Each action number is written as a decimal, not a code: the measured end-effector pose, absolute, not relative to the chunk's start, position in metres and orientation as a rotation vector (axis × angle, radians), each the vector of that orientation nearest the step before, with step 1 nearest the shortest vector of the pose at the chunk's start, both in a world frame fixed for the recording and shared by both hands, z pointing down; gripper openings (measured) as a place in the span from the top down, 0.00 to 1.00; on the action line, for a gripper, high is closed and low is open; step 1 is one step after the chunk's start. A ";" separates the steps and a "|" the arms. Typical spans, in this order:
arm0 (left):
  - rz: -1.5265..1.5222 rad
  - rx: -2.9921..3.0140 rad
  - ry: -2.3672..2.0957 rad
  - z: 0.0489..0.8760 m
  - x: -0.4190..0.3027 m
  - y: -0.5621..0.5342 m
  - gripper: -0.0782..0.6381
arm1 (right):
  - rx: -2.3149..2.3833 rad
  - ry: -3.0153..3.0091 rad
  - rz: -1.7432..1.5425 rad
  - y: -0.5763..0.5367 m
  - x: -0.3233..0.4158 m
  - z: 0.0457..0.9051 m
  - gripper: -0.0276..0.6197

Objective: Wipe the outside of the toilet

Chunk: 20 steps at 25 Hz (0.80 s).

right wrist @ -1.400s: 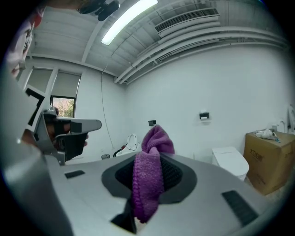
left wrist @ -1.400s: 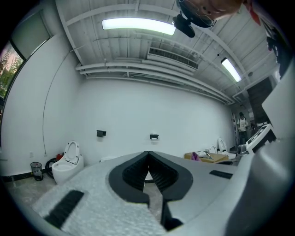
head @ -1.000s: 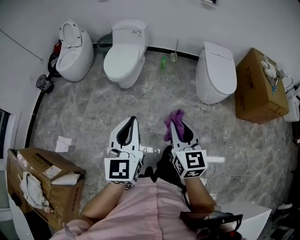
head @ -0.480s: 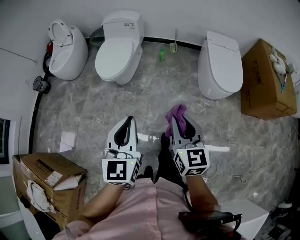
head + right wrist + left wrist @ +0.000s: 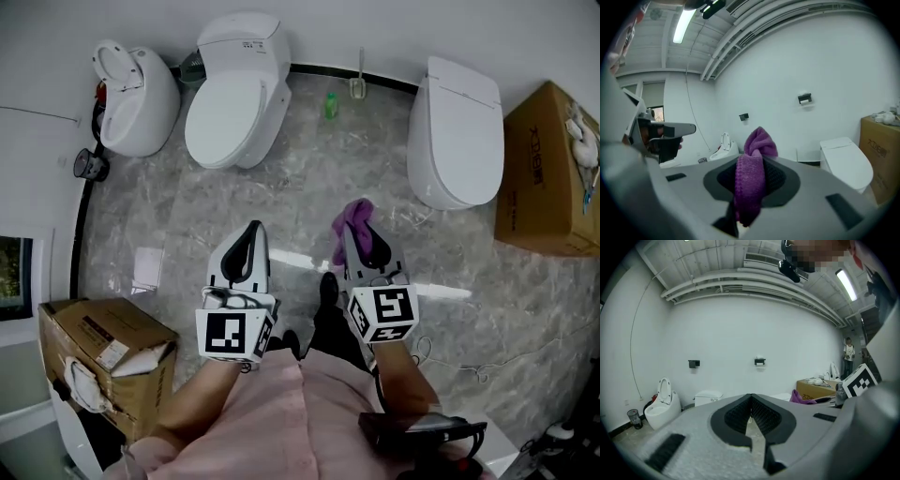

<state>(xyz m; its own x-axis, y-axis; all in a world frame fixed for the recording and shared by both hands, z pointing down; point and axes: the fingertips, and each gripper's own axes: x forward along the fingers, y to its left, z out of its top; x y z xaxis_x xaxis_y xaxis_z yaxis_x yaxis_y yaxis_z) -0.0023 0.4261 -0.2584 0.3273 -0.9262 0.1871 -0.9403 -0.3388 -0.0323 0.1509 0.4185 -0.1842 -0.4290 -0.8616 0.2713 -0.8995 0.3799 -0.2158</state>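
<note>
Three white toilets stand along the far wall: one with its lid up (image 5: 136,86) at the left, a closed one (image 5: 234,89) in the middle, and another closed one (image 5: 457,131) at the right. My right gripper (image 5: 357,232) is shut on a purple cloth (image 5: 352,221), which bunches up past the jaw tips (image 5: 753,180). My left gripper (image 5: 249,246) is shut with nothing in it (image 5: 751,403). Both grippers hover over the grey marble floor, well short of the toilets. The right toilet (image 5: 846,161) shows in the right gripper view.
A cardboard box (image 5: 548,169) sits at the far right and another (image 5: 103,347) at the near left. A green bottle (image 5: 330,105) and a toilet brush (image 5: 359,84) stand by the wall between toilets. A cable (image 5: 469,370) lies on the floor at right.
The view has drifted forward and the toilets sit a little nearer and spread wider. Both grippers keep their pose, and the cloth stays clamped.
</note>
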 end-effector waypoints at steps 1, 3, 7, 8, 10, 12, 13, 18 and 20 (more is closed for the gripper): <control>0.263 2.493 -1.764 -0.262 0.001 0.420 0.88 | 1.609 -2.520 0.506 0.410 0.154 -0.186 0.83; 0.247 2.491 -1.781 -0.270 0.004 0.410 0.88 | 1.608 -2.536 0.505 0.397 0.157 -0.193 0.83; 0.227 2.486 -1.841 -0.284 -0.001 0.396 0.88 | 1.588 -2.584 0.469 0.374 0.152 -0.208 0.83; 0.222 2.479 -1.857 -0.286 -0.003 0.391 0.88 | 1.580 -2.594 0.458 0.368 0.151 -0.212 0.83; 0.207 2.467 -1.885 -0.289 -0.007 0.382 0.88 | 1.565 -2.609 0.435 0.354 0.148 -0.217 0.83; 0.188 2.457 -1.913 -0.292 -0.015 0.373 0.88 | 1.553 -2.619 0.409 0.340 0.145 -0.222 0.83; 0.178 2.448 -1.928 -0.293 -0.020 0.369 0.88 | 1.546 -2.623 0.395 0.334 0.142 -0.224 0.83; 0.119 2.395 -1.995 -0.291 -0.047 0.344 0.88 | 1.504 -2.645 0.338 0.299 0.125 -0.232 0.83; 0.109 2.378 -2.015 -0.288 -0.055 0.331 0.88 | 1.478 -2.647 0.334 0.284 0.115 -0.230 0.83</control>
<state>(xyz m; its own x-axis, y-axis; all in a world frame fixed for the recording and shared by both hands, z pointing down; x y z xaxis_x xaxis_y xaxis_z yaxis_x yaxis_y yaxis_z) -0.0555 0.3312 -0.2877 0.1629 -0.9843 0.0683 -0.9859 -0.1650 -0.0276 0.1151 0.2841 -0.2301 -0.5271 -0.8294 0.1849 -0.8494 0.5074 -0.1454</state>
